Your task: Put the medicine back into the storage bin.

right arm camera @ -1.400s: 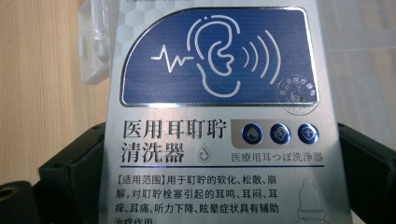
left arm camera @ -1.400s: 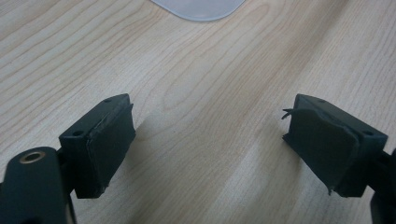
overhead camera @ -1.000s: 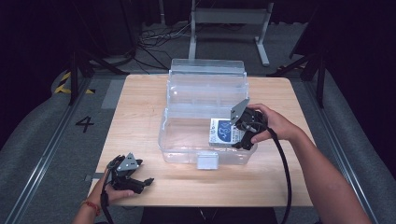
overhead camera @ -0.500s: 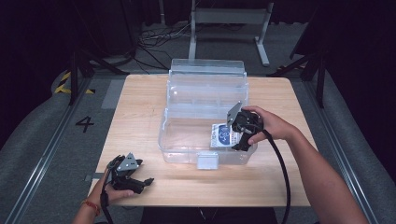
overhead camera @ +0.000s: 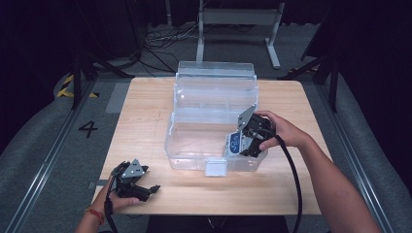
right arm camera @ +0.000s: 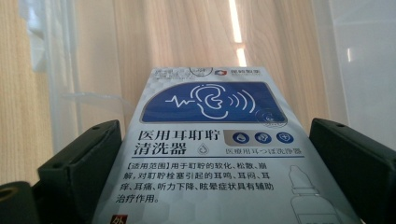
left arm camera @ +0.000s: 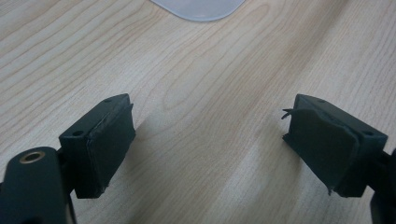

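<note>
A white and blue ear-wash box with printed text stands between the two black jaws of my right gripper, which is shut on it. In the high view the box is tilted inside the right front corner of a clear plastic bin, and the right gripper reaches in over the bin's right wall. My left gripper rests on the table at the front left, well apart from the bin. Its jaws stand wide open over bare wood with nothing between them.
The bin's clear lid stands open at the back. A white latch sits on the bin's front wall. The wooden table has free room left and right of the bin. A metal stand stands on the floor behind.
My right gripper has lowered the box a little to the left, deeper into the bin's right front corner. The left gripper has stayed put.
</note>
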